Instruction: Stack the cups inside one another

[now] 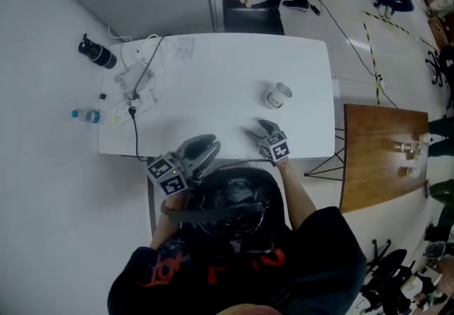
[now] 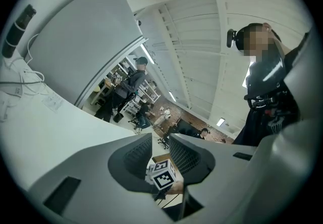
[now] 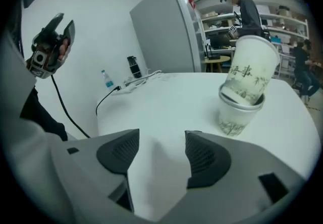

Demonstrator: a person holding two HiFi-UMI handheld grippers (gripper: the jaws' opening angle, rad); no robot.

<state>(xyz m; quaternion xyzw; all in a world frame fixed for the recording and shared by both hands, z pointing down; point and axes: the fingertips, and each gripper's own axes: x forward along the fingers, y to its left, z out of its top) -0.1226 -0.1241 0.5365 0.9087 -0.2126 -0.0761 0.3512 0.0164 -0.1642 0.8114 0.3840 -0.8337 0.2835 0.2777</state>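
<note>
Upper white paper cup with green print (image 3: 251, 69) sits nested in a lower white paper cup (image 3: 235, 119), which stands upright, mouth up, on the white table (image 3: 166, 102). The upper cup's long axis leans up and rightward. The pair stands ahead and right of the right gripper (image 3: 160, 147), apart from it; its jaws are moderately apart and empty. Left gripper (image 2: 160, 147): narrow gap, nothing held.

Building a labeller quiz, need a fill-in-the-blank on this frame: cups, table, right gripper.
1. The printed white paper cup sits tilted ____ the other paper cup.
2. The right gripper is open, and between its jaws there is ____.
3. Both cups stand on the ____ rectangular table.
Missing words: inside; nothing; white.
</note>
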